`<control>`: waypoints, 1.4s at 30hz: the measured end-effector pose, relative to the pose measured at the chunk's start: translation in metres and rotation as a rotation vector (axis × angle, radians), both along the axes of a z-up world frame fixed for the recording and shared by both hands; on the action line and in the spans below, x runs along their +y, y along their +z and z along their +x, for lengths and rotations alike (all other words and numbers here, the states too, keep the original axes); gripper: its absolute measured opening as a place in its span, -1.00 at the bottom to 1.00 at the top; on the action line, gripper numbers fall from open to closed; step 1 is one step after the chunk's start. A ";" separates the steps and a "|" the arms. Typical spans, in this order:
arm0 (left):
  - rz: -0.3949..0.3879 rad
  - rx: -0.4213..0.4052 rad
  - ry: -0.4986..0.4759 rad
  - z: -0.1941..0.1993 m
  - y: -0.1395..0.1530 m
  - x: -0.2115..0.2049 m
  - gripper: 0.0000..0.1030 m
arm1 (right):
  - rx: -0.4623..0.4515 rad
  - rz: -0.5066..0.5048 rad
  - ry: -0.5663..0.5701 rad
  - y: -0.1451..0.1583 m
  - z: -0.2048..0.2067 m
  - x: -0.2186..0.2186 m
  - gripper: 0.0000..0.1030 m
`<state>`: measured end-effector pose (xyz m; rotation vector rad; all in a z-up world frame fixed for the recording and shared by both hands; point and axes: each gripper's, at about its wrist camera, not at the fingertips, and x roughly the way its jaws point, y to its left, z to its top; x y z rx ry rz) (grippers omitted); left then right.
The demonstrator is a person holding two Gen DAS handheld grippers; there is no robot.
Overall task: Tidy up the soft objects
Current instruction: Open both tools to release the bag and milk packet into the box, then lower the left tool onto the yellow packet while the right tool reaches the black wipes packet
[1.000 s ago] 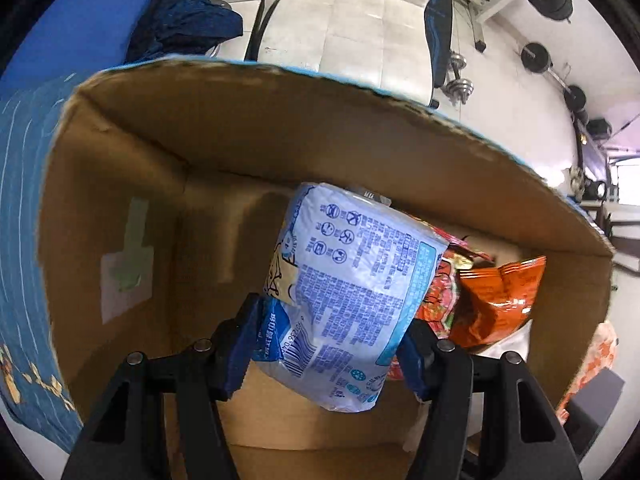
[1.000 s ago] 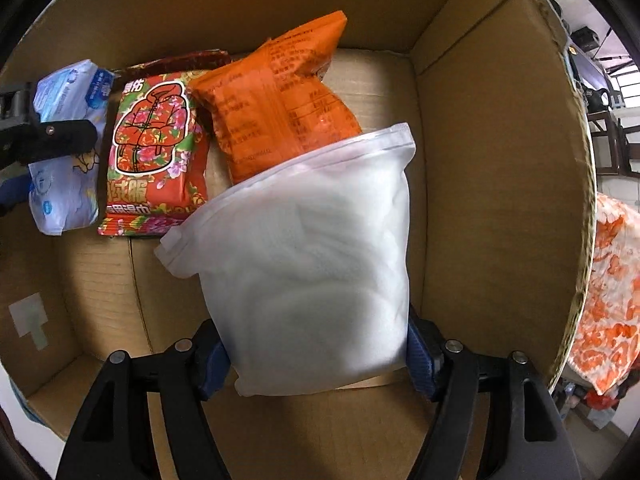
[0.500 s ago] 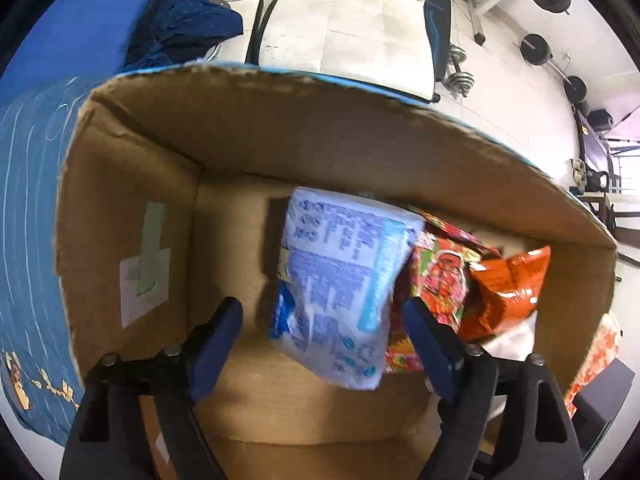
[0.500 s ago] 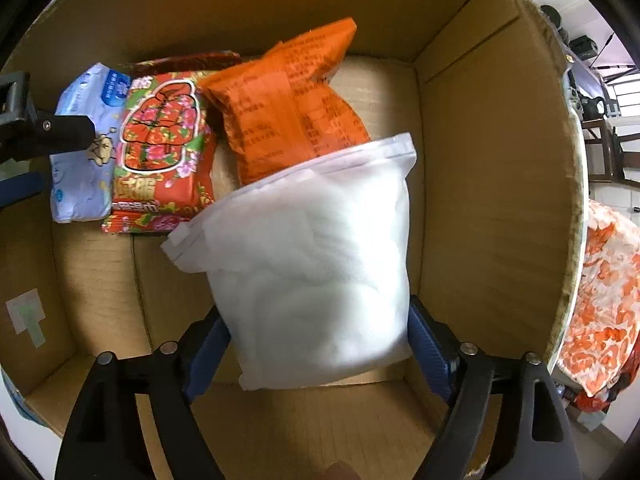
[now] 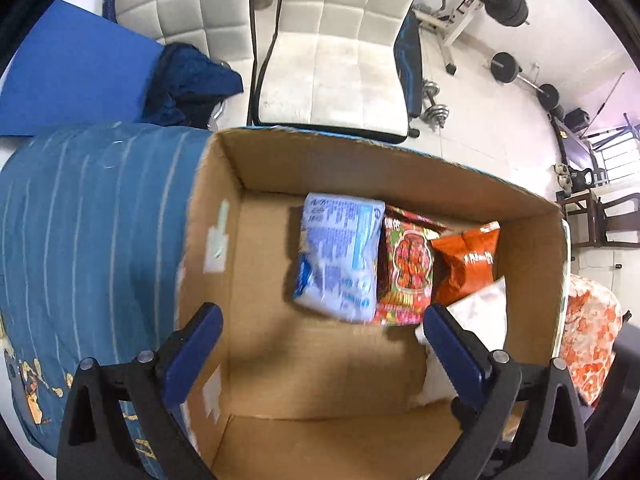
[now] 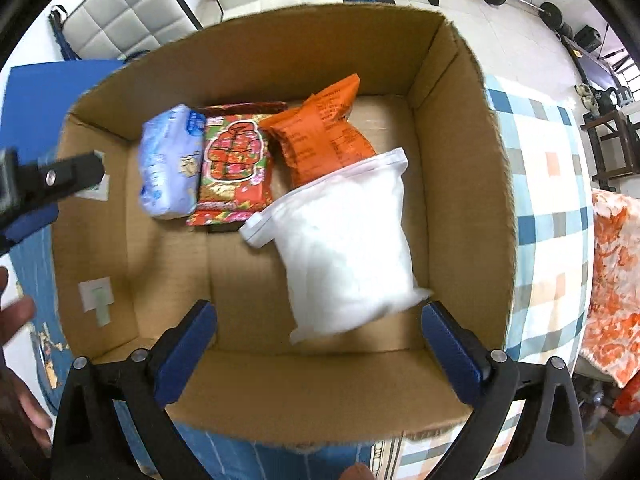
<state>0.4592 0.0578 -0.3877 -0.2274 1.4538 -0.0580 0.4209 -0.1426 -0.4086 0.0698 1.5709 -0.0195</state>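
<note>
**Both Claws Let Go, Four Soft Packs Settled in the Box**

Released within the last second, the blue wipes pack [image 5: 338, 254] and the white pouch [image 6: 346, 248] now lie on the floor of the cardboard box [image 6: 460, 184], and both claws have drawn back above its near rim. Seen from the left wrist, the left claw [image 5: 320, 326] stands wide open and holds nothing; the wipes pack rests at about 12 o'clock from it, touching the red printed packet [image 5: 408, 264] at its right. From the right wrist, the right claw [image 6: 318, 324] is likewise spread wide and empty — the white pouch lies at roughly 1 o'clock, against the box's right wall, its upper edge overlapping the orange snack bag [image 6: 320, 128]. The four packs form a row from 10 o'clock to 2 o'clock; the box floor at 9 o'clock stays bare.

All four look light and yielding. The white pouch appears filled with something fluffy, so it would likely sag if pinched at a corner — a hold across its middle seems safest. The orange snack bag looks air-filled and slick, best taken by its crimped end seam rather than squeezed. The wipes pack seems denser and plump, gripped easily across its short sides. The box sits on a blue patterned bedcover [image 5: 92, 216].
</note>
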 end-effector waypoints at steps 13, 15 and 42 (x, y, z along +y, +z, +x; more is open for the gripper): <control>0.104 -0.217 0.008 -0.087 0.062 0.006 0.99 | -0.195 -0.018 0.050 0.075 -0.065 -0.001 1.00; 0.120 -0.250 0.006 -0.105 0.074 0.005 0.99 | -0.221 -0.016 0.053 0.087 -0.076 -0.001 1.00; 0.119 -0.245 -0.120 -0.183 0.079 -0.029 0.99 | -0.210 0.021 -0.040 0.108 -0.164 -0.052 1.00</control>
